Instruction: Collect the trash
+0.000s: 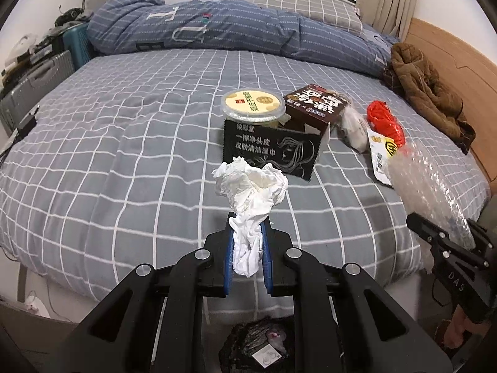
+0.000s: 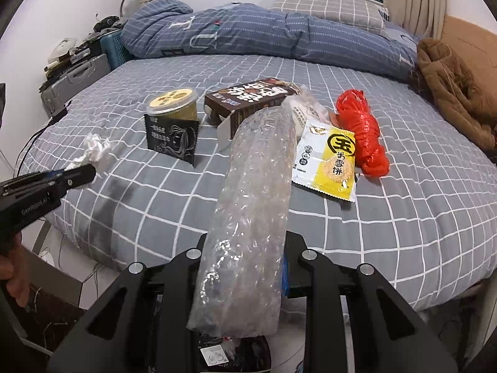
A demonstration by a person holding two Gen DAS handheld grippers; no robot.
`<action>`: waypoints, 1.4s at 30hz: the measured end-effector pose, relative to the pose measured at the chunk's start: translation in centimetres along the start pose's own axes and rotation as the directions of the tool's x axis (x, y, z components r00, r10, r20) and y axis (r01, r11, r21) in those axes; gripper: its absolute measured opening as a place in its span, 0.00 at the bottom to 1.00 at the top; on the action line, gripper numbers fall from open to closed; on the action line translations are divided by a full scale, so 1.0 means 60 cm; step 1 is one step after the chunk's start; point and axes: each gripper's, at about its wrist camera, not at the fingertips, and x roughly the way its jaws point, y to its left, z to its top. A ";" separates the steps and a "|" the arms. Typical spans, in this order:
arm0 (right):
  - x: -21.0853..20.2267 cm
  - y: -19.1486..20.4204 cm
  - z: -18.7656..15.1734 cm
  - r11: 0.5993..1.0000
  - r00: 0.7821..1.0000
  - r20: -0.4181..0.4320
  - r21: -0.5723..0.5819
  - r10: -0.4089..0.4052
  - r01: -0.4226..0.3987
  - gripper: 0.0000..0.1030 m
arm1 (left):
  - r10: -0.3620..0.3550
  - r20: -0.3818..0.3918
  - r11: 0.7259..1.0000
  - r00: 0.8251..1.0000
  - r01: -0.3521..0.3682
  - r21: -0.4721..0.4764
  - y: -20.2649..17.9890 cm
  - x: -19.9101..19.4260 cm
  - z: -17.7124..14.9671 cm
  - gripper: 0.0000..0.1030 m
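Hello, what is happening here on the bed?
A person clears trash from the grey checked bed. The left gripper holds a crumpled white tissue; the right gripper holds a clear bubble-wrap roll. A yellow-lidded tub, brown box and red plastic bag are on the bed.

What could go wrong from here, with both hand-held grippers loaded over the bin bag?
1. The left hand-held gripper pinches only the tail of the crumpled tissue; it might slip out.
2. The bubble wrap roll in the right hand-held gripper is long and could miss the black trash bag below.
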 end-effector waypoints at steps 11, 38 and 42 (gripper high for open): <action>-0.029 0.013 -0.021 1.000 1.000 0.004 0.002 0.018 -0.018 0.24 | -0.010 -0.015 1.000 1.000 0.010 -0.005 -0.008 -0.024 -0.035 0.13; -0.078 0.035 -0.097 0.999 0.999 -0.032 0.043 0.033 -0.031 0.24 | 0.006 -0.053 0.999 0.999 -0.009 -0.046 -0.006 -0.082 -0.144 0.13; -0.080 0.047 -0.115 0.999 0.998 -0.050 0.038 0.041 -0.039 0.24 | 0.009 -0.061 0.998 0.998 -0.013 -0.056 -0.003 -0.088 -0.160 0.13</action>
